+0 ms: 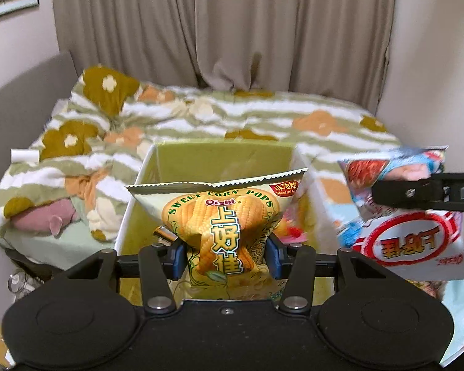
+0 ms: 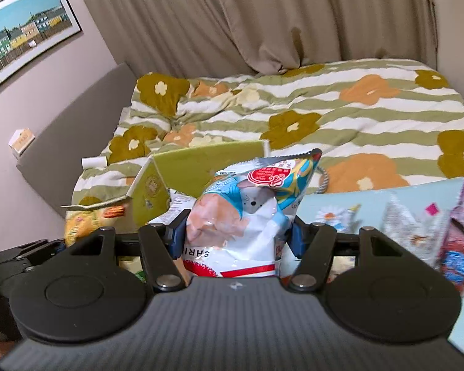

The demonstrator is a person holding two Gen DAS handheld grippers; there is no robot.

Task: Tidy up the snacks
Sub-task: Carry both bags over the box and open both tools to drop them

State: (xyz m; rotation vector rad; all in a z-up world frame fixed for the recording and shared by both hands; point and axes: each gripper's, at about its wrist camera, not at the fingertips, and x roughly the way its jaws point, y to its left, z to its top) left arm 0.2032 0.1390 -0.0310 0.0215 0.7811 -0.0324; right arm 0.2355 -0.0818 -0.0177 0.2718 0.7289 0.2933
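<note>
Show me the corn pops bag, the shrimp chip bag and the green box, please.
corn pops bag (image 1: 222, 225): left wrist view, printed front.
shrimp chip bag (image 2: 247, 216): right wrist view, crinkled middle.
green box (image 1: 222, 157): left wrist view, inner far wall.

a bed (image 2: 340, 114) fills the room, covered by a green-and-white striped quilt (image 1: 263, 114) with orange and mustard flowers. on it sit an open green box (image 1: 219, 157), a small white roll (image 1: 24, 155) near the left edge, and a pale blue sheet (image 2: 340, 204) holding shiny snack packets (image 2: 461, 235).
</note>
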